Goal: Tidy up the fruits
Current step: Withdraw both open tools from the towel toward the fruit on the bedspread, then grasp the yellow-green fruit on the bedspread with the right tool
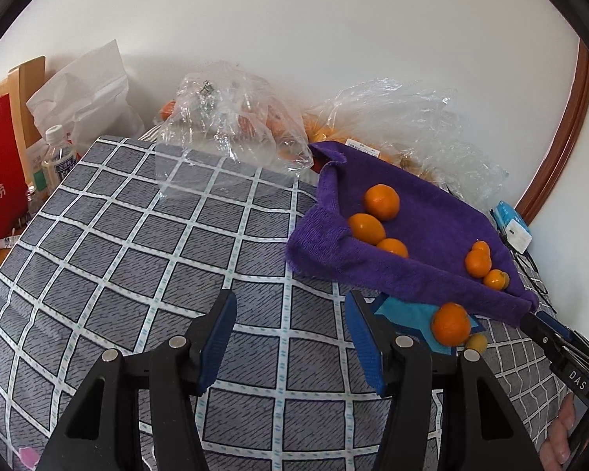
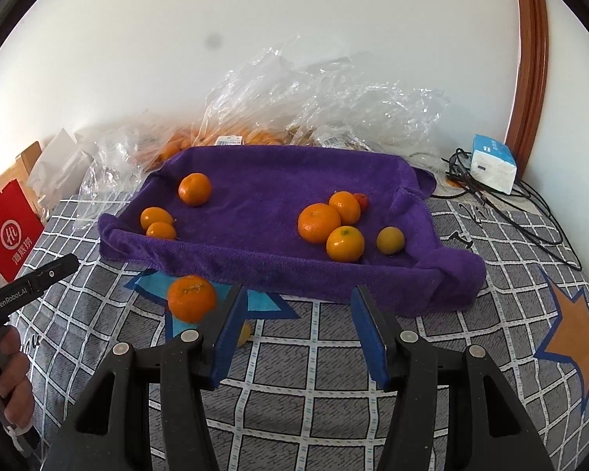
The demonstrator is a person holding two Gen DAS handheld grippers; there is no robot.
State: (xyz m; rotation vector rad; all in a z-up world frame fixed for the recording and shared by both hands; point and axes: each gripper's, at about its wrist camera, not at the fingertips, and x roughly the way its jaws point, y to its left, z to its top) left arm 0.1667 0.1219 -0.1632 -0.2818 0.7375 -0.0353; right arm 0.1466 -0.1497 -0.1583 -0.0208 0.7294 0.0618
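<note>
A purple towel-lined tray (image 2: 278, 263) (image 1: 432, 274) holds several oranges, three at its left end (image 2: 194, 189) and a cluster at its right (image 2: 319, 223), with a small yellowish fruit (image 2: 390, 240). One orange (image 2: 191, 298) (image 1: 450, 323) lies outside the tray on the checked cloth, over a blue star print. A small yellow fruit (image 1: 477, 342) lies beside it, half hidden behind my right gripper's left finger (image 2: 244, 333). My left gripper (image 1: 290, 337) is open and empty over the cloth, left of the tray. My right gripper (image 2: 296, 333) is open and empty just before the tray's front wall.
Clear plastic bags of oranges (image 2: 255, 125) (image 1: 231, 117) lie behind the tray against the wall. A tissue pack (image 2: 492, 161) and black cables (image 2: 530, 204) sit at right. A red bag (image 1: 0, 180), bottles (image 1: 57, 153) and a white paper bag (image 1: 90, 94) stand at left.
</note>
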